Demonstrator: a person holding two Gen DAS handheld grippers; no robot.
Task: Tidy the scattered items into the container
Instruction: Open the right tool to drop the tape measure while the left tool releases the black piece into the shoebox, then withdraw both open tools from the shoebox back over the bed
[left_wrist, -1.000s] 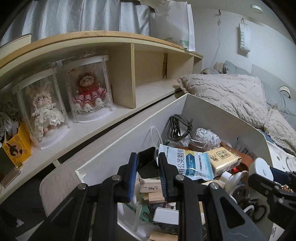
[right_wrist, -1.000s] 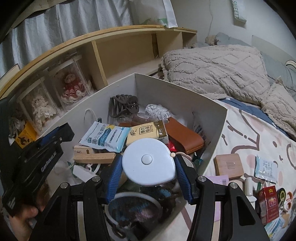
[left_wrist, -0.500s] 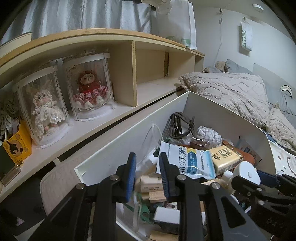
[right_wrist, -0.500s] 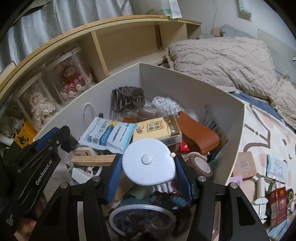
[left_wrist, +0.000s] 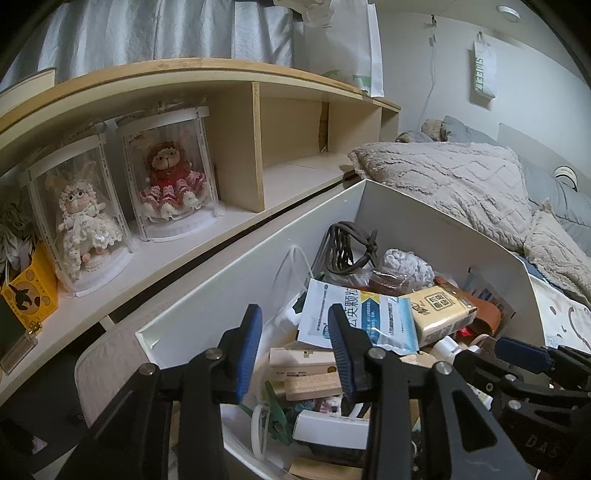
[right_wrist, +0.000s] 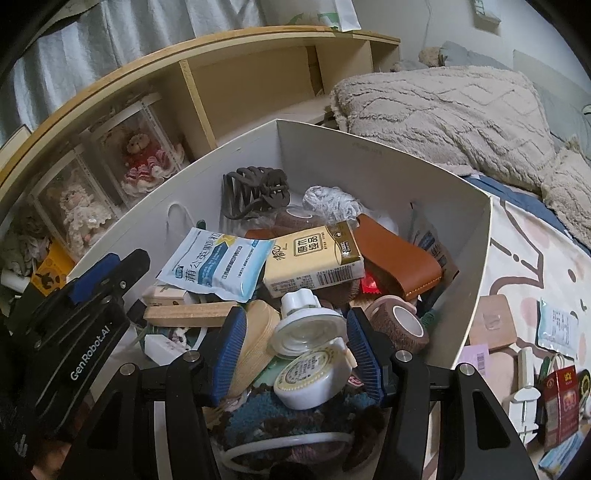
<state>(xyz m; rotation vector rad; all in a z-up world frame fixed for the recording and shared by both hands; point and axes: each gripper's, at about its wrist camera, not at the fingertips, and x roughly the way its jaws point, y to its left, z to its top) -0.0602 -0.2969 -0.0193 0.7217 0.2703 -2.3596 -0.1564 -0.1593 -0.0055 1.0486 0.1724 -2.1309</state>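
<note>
Box (right_wrist: 369, 147): on the bed (right_wrist: 535, 258) beside the shelf, already heaped nearly to its rim. In it you can count a hair claw (right_wrist: 255, 192), blue sachet (right_wrist: 218, 262), tissue pack (right_wrist: 314, 254), leather case (right_wrist: 399, 254) and tape roll (right_wrist: 399, 325), with wood blocks and knitted pieces lower in the pile. Left gripper (left_wrist: 295, 347): over the box's near-left corner, jaws opening, nothing between the pads; the blocks you see through the gap lie below in the pile. Right gripper (right_wrist: 295, 332): over the near side of the box, jaws partly apart. A white disc (right_wrist: 314, 376) lies tilted between them on the knitted pile, close against one pad and clear of the other, so it reads as let go and not clamped. Done, by this count: most of the load, with the disc probably the latest addition. Outstanding: the items on the bed just outside the box's right wall, namely a wooden tile (right_wrist: 491, 321), clear sachet (right_wrist: 557, 325), pink packet (right_wrist: 474, 356), white plug (right_wrist: 524, 384) and red carton (right_wrist: 561, 391), plus a few smaller pieces toward the near right edge that are too small to identify. You probably have several more trips to make, and with the heap this high, later pieces may slide off unless you set them toward the far wall.
</note>
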